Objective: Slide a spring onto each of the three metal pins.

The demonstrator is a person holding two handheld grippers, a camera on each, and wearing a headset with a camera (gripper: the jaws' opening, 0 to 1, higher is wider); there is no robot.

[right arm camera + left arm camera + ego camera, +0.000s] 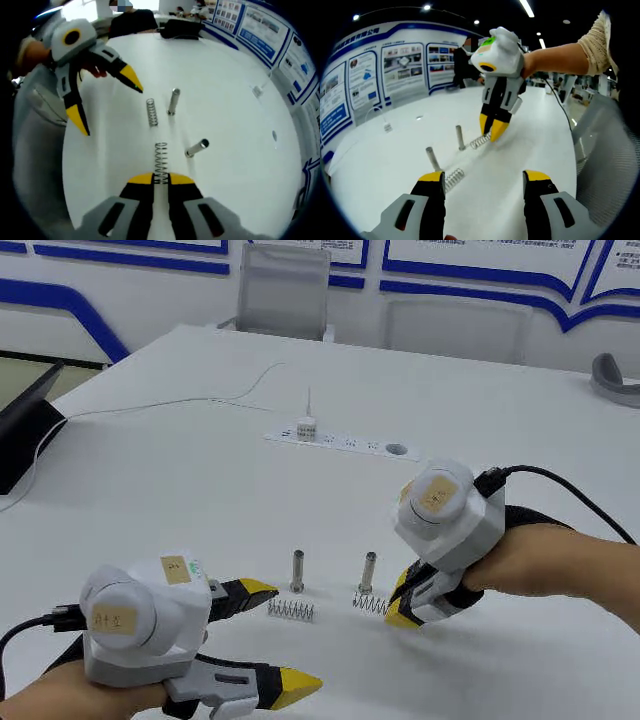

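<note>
White desk (200, 470) runs back to a blue-trimmed wall, with a power strip (345, 443) lying across its middle. Two metal pins stand upright toward the front, the left pin (297, 570) and the right pin (367, 572), a little apart. The right tongs (160, 179) are pressed together on one end of the held spring (160, 157), which stretches away from the tips toward the base of the right pin. Whether its far end rests on the desk or hangs just clear is hard to say from these angles. The loose spring (290, 610) lies flat just in front of the left pin, and the left tongs (290, 635) are spread wide beside it, pinching nothing.

The step in hand looks like threading the held spring over the right pin. To do it well, raise the spring above the pin's top, turn the wrist so the coil hangs upright with its open end down, line that end over the tip, then lower it straight. A grip at the very end leaves the rest free to wobble, so a slow approach should help. The left tongs could steady the pin if it rocks.
</note>
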